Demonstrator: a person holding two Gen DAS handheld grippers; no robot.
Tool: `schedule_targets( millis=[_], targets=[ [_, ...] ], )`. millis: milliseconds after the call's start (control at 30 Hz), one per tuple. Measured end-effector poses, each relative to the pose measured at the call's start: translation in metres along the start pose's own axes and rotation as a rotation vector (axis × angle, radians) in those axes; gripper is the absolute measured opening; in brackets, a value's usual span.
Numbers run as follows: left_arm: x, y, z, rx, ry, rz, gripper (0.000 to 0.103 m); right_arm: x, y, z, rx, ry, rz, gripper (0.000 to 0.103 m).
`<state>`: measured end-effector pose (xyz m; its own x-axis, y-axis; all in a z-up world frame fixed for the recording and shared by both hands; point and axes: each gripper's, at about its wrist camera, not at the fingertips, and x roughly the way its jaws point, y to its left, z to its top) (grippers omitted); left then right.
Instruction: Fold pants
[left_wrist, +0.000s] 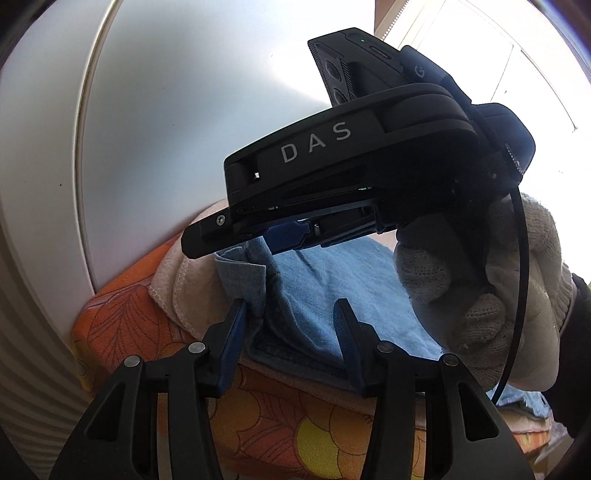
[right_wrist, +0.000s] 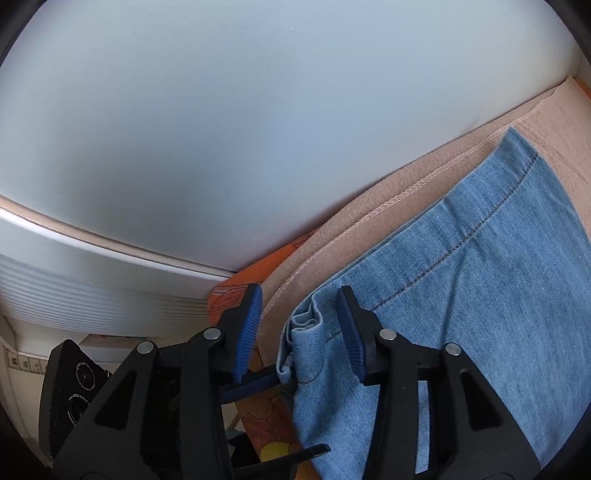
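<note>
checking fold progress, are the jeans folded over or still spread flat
Folded. In the right wrist view the jeans show stacked layers bunched at the edge between the right gripper pads.

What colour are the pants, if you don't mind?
Light blue denim pants, seen best in the right wrist view.

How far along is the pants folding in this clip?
Done: the pants already lie doubled on the pink blanket, layered edges stacked at one end. In hand: the left gripper and right gripper straddle that edge, neither visibly pressing it. Left: a further fold may remain.
</note>
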<state>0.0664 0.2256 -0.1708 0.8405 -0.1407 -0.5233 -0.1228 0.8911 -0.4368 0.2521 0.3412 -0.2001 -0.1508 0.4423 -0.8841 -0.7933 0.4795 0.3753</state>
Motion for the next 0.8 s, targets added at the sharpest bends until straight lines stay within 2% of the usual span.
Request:
schedule_targets(
  millis=[67,100,133,233,367,500,567,600,800],
  targets=[
    [0.001,-0.004,-0.001,0.014,-0.003,0.017,0.046,0.004,0.004,-0.001,-0.024,0.014,-0.041,0.041],
    [0.001,-0.005,-0.002,0.016,-0.003,0.029,0.046,0.005,0.004,-0.001,-0.027,0.018,-0.059,0.025],
    [0.0,-0.005,-0.002,0.015,-0.004,0.043,0.046,0.006,0.002,-0.001,-0.017,0.018,-0.049,0.014],
    [0.001,-0.006,-0.002,-0.005,-0.011,0.082,0.046,0.003,-0.006,0.0,0.022,0.006,-0.011,0.012],
    [0.01,0.0,0.003,-0.057,0.019,0.037,0.046,-0.005,-0.012,-0.001,0.03,-0.01,0.012,0.012],
    [0.022,-0.007,0.009,-0.067,0.037,-0.014,0.047,-0.021,-0.019,0.002,0.044,-0.036,0.039,0.015],
    [0.03,-0.012,0.014,-0.091,0.036,-0.031,0.053,-0.036,-0.027,0.004,0.065,-0.069,0.059,0.031],
    [0.031,-0.012,0.015,-0.101,0.033,-0.033,0.053,-0.043,-0.032,0.005,0.074,-0.087,0.062,0.042],
    [0.033,0.009,0.024,-0.196,0.037,-0.048,0.056,-0.059,-0.058,0.001,0.112,-0.088,0.055,0.044]
  ],
)
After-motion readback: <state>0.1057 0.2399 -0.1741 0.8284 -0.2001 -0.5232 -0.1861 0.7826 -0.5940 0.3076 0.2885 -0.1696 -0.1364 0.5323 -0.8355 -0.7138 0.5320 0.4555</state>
